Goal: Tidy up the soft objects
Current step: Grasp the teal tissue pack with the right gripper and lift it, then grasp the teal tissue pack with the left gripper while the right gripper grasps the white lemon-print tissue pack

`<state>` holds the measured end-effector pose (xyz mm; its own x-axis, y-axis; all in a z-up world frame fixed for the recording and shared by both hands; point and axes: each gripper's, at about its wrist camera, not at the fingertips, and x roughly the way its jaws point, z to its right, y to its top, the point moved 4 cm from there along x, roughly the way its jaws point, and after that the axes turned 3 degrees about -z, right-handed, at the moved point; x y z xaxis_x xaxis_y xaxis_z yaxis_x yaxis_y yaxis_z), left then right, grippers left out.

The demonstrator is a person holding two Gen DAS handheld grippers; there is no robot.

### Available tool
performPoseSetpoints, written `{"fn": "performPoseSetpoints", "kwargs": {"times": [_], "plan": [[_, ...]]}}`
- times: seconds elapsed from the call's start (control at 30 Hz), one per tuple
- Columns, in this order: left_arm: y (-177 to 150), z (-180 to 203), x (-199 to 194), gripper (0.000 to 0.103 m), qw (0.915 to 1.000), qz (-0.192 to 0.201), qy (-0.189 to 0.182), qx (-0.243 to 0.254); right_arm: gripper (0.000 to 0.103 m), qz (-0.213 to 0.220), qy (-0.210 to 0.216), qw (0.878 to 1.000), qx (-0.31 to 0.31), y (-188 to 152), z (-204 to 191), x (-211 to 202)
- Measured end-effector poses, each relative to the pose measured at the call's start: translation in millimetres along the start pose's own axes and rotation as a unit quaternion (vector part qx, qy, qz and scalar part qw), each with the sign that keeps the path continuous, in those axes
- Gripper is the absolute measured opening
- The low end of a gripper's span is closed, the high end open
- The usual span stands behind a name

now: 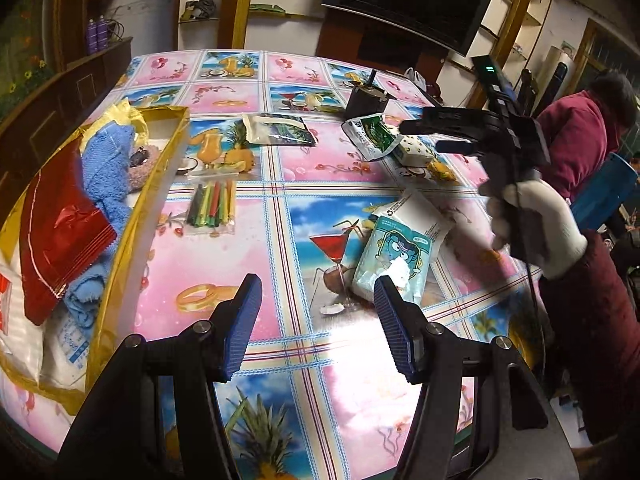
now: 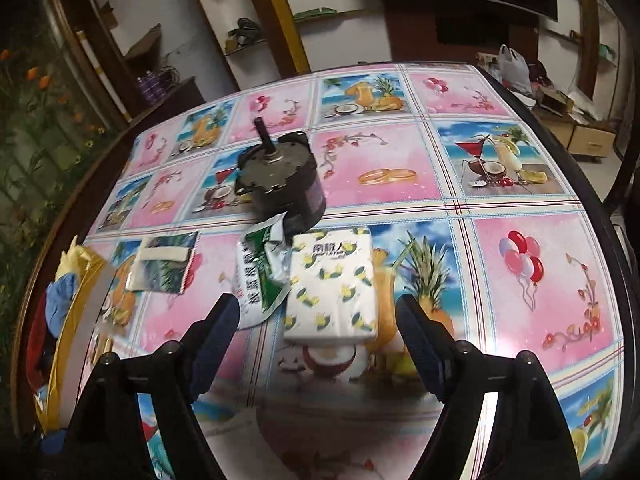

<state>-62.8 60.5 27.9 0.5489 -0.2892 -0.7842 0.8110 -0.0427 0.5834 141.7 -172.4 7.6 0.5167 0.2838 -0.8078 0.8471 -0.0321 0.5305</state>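
I am working over the tabletop (image 2: 520, 240), which is spreading out ahead of both sets of jaws under its bright printed cloth. Off to the left of my left jaws, the gold-edged box (image 1: 160, 200) is already holding soft things: a blue towel (image 1: 106, 168) and a red foil packet (image 1: 60, 236). My right gripper (image 2: 316, 340) is pointing down at the lemon-print tissue pack (image 2: 332, 284), which is lying flat just ahead of the jaws and roughly centred between them; those jaws are standing wide apart and are gripping nothing. Touching the pack's left edge is a green-and-white pouch (image 2: 260, 276), and just beyond both is sitting a dark motor (image 2: 280, 184), which I am judging to be hard and not part of the sorting. My left gripper (image 1: 316, 320) is also standing open and empty, with a pale green cartoon-print pack (image 1: 396, 252) lying just past its right jaw.

What I am worrying about: the left jaw of my right gripper is lining up near the pouch, so closing here could be pinching both, or shoving the pouch against the motor. The pack is squashy and its wrapper slick, so a shallow bite may be slipping off. The right-wrist view is blurring a little, so my alignment is probably less sure than it looks.
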Motion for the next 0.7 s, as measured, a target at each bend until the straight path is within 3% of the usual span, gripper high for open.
{"fn": "performPoseSetpoints", "kwargs": {"times": [0.17, 0.2, 0.3, 0.43, 0.53, 0.7], "plan": [[1.2, -6.4, 3.9, 0.058, 0.9999, -0.003, 0.002, -0.010, 0.080, -0.035, -0.007, 0.999, -0.009, 11.7, -8.1, 36.4], [1.6, -8.4, 4.7, 0.058, 0.9999, -0.004, 0.005, -0.013, 0.070, -0.035, -0.017, 0.999, -0.022, 11.6, -12.3, 37.0], [2.3, -13.4, 4.0, 0.058, 0.9997, -0.006, 0.010, -0.024, 0.064, -0.046, 0.001, 0.998, -0.036, 0.1, -21.4, 30.0], [3.5, -11.4, 2.2, 0.058, 0.9998, -0.004, 0.008, -0.020, 0.064, -0.070, 0.043, 0.995, -0.056, -35.5, -28.8, 9.2], [4.1, -3.2, 8.4, 0.058, 0.9997, -0.015, -0.013, -0.017, 0.065, -0.085, 0.065, 0.989, -0.098, -69.2, -36.7, -8.7], [2.1, 25.2, 23.1, 0.058, 0.9982, -0.032, -0.050, 0.013, 0.072, -0.046, 0.092, 0.989, -0.110, -83.3, -31.0, -17.8]]}}
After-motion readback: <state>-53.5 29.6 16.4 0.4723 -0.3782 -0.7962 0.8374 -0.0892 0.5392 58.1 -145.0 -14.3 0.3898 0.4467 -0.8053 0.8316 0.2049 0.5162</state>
